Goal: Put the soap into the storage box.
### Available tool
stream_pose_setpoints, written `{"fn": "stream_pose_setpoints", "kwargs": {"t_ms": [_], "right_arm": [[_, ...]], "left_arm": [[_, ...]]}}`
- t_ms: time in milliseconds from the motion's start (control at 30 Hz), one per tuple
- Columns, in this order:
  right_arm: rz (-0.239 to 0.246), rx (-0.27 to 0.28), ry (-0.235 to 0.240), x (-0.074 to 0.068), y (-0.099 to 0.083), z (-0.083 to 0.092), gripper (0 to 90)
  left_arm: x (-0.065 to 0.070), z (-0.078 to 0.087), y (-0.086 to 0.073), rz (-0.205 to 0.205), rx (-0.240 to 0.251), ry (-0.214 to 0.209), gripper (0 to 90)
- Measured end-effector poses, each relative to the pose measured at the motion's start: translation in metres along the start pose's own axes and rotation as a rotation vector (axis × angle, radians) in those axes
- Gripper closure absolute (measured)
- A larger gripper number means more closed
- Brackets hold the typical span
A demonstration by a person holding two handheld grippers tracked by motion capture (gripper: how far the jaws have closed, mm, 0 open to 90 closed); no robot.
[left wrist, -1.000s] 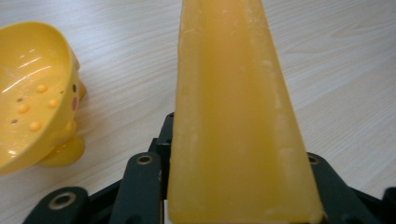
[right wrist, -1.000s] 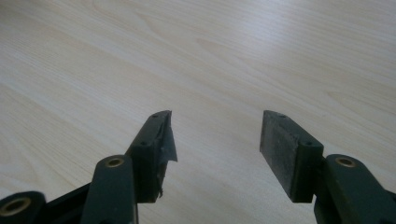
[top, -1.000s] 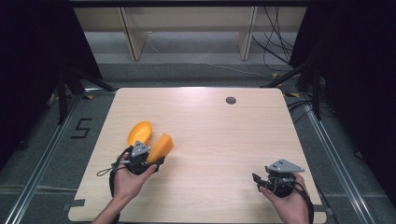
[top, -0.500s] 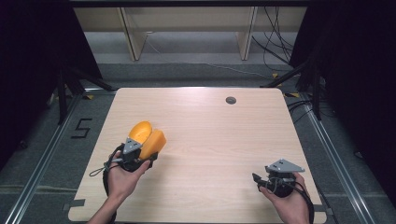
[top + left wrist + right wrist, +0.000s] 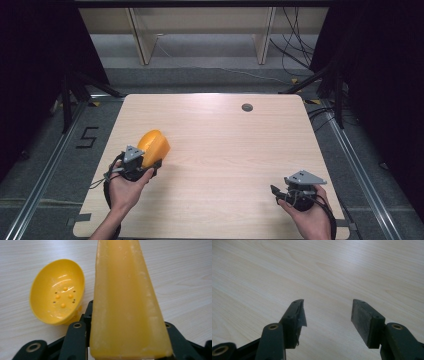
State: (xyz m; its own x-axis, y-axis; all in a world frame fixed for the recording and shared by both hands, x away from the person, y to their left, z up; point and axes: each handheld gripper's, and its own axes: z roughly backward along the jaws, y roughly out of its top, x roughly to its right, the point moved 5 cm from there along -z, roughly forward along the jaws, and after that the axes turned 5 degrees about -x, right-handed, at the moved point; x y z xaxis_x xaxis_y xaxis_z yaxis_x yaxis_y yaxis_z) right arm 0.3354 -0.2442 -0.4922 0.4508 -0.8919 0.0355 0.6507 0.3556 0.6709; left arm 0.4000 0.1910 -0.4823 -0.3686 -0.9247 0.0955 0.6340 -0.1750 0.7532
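Note:
My left gripper point(image 5: 146, 157) is shut on a long yellow plastic piece point(image 5: 125, 297), seen edge-on and running up the middle of the left gripper view between the black jaws. Just left of it on the table lies a yellow bowl point(image 5: 58, 291), tipped on its side, with small dots and holes inside. In the high view both yellow parts merge into one orange-yellow shape point(image 5: 153, 144) at the table's left. Near the front right corner my right gripper point(image 5: 276, 192) rests open, and nothing is between its jaws point(image 5: 327, 315).
The pale wooden table point(image 5: 220, 150) has a dark round hole point(image 5: 247, 107) near its far edge. Beyond it stand wooden shelf legs point(image 5: 140, 40) and floor cables point(image 5: 295, 55). A "5" mark point(image 5: 87, 137) is on the floor to the left.
My left gripper has carried the yellow piece to the left and slightly away, so it now overlaps the yellow bowl in the high view. The right gripper has stayed put.

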Motion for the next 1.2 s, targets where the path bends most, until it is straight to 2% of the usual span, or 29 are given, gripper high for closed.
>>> {"fn": "stream_pose_setpoints", "kwargs": {"t_ms": [33,133,233,433,600,633,800,867,967,1000,1033,1133,1167,1200], "right_arm": [[-0.019,-0.014,-0.002,-0.001,-0.001,0.001,44.3],[-0.005,-0.002,0.0,-0.001,0.0,0.0,44.2],[-0.014,-0.006,-0.005,-0.001,0.0,0.001,44.2],[-0.017,-0.001,-0.006,-0.001,0.0,0.002,44.1],[-0.026,-0.012,0.012,-0.002,-0.001,0.0,44.1],[-0.017,-0.004,-0.005,-0.001,0.0,0.001,44.1],[-0.055,-0.015,0.007,-0.005,-0.001,0.001,44.0],[-0.039,-0.011,-0.005,-0.003,-0.001,0.001,44.1],[-0.041,-0.01,0.002,-0.003,-0.001,0.001,44.1],[-0.021,-0.007,0.002,-0.001,-0.001,0.0,44.0],[-0.025,-0.005,-0.007,-0.001,-0.001,0.001,44.0],[-0.028,-0.002,0.004,-0.002,0.0,0.001,44.0],[-0.001,0.01,-0.01,0.001,0.0,0.0,44.0],[0.002,0.011,-0.018,0.001,0.0,0.001,44.1]], "left_arm": [[-0.001,0.0,0.0,0.011,0.007,-0.005,60.4],[-0.006,0.001,0.002,0.033,0.02,0.014,60.4],[-0.01,0.004,0.003,0.064,0.03,0.042,60.4],[-0.019,0.005,0.008,0.083,0.046,0.104,60.4],[-0.026,0.002,0.014,0.099,0.051,0.125,60.4],[-0.026,0.001,0.016,0.102,0.053,0.128,60.3],[-0.032,-0.001,0.019,0.1,0.053,0.136,60.4],[-0.034,-0.001,0.02,0.109,0.059,0.142,60.4],[-0.036,-0.003,0.021,0.106,0.055,0.147,60.4],[-0.037,-0.004,0.022,0.11,0.056,0.151,60.4],[-0.038,-0.005,0.022,0.101,0.052,0.156,60.4],[-0.041,-0.009,0.023,0.11,0.046,0.16,60.4],[-0.041,-0.011,0.023,0.11,0.045,0.165,60.4],[-0.042,-0.012,0.023,0.11,0.043,0.165,60.4]]}}
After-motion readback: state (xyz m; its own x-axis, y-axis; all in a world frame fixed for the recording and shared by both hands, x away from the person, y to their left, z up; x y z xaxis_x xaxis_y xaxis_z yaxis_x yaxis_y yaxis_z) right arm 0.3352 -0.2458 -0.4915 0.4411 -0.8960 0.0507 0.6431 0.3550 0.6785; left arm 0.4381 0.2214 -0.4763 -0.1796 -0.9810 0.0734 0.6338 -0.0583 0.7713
